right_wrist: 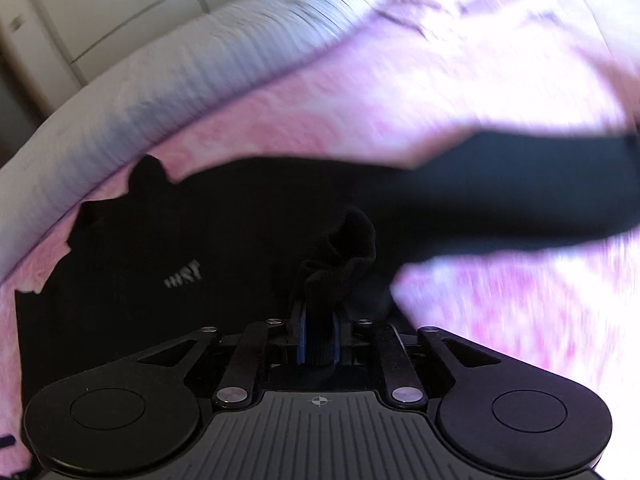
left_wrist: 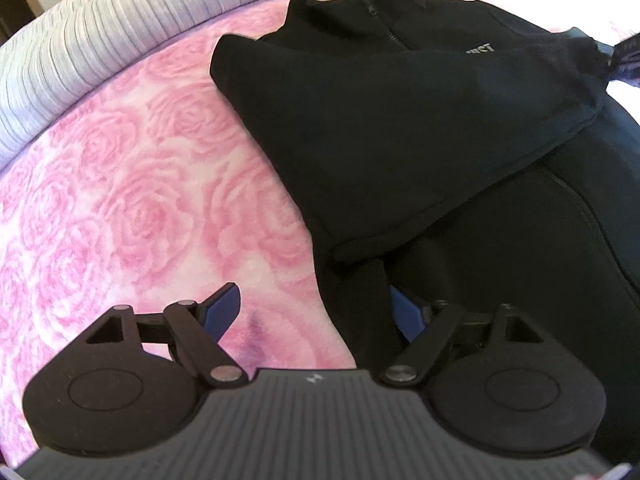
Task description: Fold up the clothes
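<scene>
While the black jacket point(left_wrist: 420, 128) lies spread on the pink rose-print blanket point(left_wrist: 120, 184), collar up toward the grey ribbed bedding point(left_wrist: 100, 28) at the far edge, one sleeve is folded across its chest, partly covering the small grey logo print point(left_wrist: 482, 49).

Left gripper point(left_wrist: 316, 312) — jaws wide, nothing clamped. Its left blue pad point(left_wrist: 224, 312) hangs over bare blanket; the right pad sits at the jacket's lower edge, half hidden by a fold of black fabric. Whether the cloth touches that pad I can't tell.

Right gripper point(right_wrist: 318, 340) — jaws narrow, with the ribbed cuff point(right_wrist: 340, 248) of a sleeve standing up between the blue pads point(right_wrist: 303, 338). The cuff fills the gap, and the pads look to be against it on both sides, so I read it as held. That view is motion-blurred, mostly on the right. The second sleeve point(right_wrist: 520, 196) stretches out to the right over the blanket. The jacket body sits directly under and ahead of this gripper, logo visible to the left of the cuff.
</scene>
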A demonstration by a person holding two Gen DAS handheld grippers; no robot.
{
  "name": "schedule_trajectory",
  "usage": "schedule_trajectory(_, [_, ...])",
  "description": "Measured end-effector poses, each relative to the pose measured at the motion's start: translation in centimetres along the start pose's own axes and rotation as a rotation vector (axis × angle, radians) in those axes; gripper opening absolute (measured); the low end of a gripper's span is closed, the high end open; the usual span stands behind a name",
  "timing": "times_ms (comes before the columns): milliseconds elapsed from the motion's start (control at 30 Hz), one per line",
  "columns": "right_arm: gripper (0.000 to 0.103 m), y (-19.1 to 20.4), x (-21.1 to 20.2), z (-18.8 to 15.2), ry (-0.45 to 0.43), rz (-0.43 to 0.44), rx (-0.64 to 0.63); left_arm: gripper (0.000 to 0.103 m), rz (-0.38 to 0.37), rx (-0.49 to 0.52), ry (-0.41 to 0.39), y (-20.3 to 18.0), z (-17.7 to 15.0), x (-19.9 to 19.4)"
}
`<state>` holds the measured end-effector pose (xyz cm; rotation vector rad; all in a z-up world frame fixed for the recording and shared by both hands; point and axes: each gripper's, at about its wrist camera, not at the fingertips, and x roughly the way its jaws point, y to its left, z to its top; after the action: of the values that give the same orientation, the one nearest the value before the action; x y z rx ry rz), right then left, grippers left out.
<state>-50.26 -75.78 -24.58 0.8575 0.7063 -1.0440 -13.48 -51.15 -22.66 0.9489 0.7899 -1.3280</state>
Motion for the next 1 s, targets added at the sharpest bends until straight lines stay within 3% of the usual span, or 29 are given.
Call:
schedule_trajectory(33, [0.036,-0.5,-0.2,-0.3,0.006,-0.011,0.028,0.078,-0.003,0.006,-0.006,-0.1,0.1,-0.4])
schedule_trajectory(67, [0.038,-0.9,-0.6,-0.6,0.009,-0.021,0.054,0.078,-0.005,0.01,-0.013,-0.2,0.1,-0.8])
schedule_trajectory(200, [0.039,-2.1,-2.4,-1.5,0.011,-0.054,0.112,0.078,-0.014,0.027,-0.045,-1.3,0.8,-2.2])
schedule_trajectory(400, [0.044,-5.4,-5.4,-0.7,-0.037,0.002,0.201,0.078,-0.062,0.09,-0.104,-6.0,4.1,-3.7])
schedule_trajectory(533, [0.046,-8.8,-5.5,0.8,-0.049,0.096,0.306,0.078,-0.1,0.149,-0.135,-11.0,7.2,-3.2])
schedule_trajectory(700, [0.051,-13.1,-1.5,2.9,-0.028,0.274,0.461,0.078,-0.089,0.154,-0.143,-17.6,11.4,-1.8])
schedule_trajectory(800, [0.051,-15.7,1.8,4.0,-0.002,0.325,0.577,0.078,-0.079,0.127,-0.128,-21.0,13.5,-0.5])
schedule_trajectory(833, [0.05,-16.4,2.2,4.8,-0.003,0.327,0.58,0.078,-0.079,0.131,-0.121,-22.0,14.2,0.1])
schedule_trajectory(867, [0.014,-17.0,2.5,5.7,-0.008,0.325,0.573,0.078,-0.078,0.136,-0.114,-23.1,14.9,0.7])
schedule_trajectory(900, [0.003,-17.6,2.8,6.6,-0.013,0.323,0.565,0.078,-0.083,0.145,-0.112,-24.1,15.6,1.2])
schedule_trajectory(1000, [0.002,-19.0,2.3,10.1,-0.078,0.343,0.449,0.078,-0.113,0.175,-0.119,-27.0,18.0,2.5])
